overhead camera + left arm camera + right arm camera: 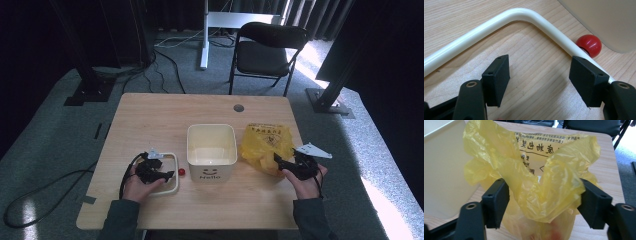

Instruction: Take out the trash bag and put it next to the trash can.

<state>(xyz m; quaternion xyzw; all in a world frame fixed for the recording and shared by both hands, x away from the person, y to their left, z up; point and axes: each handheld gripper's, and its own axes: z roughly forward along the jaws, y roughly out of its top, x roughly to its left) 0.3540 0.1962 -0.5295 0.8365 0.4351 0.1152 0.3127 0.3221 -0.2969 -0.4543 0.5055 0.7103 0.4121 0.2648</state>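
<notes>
A crumpled yellow plastic bag [265, 142] with printed text lies on the wooden table [165, 115], right of a cream bin [210, 172] marked "Hello". My right gripper [279, 162] is at the bag's near edge. In the right gripper view the bag [536, 182] bulges up between the wide-spread jaws of the gripper [544, 202], which is open, with the bin wall [444, 170] at left. My left gripper [160, 173] rests open over a white rounded frame [174, 170]. Its jaws [540, 80] straddle bare wood inside the frame's corner [524, 13]. A small red ball [589, 45] lies between frame and bin.
The red ball [182, 172] sits close to the bin's front left corner. A round cable hole [238, 107] is in the table's far side. Beyond the table stand a black chair [267, 50] and a white post [204, 35]. A cable [50, 190] loops on the floor at left.
</notes>
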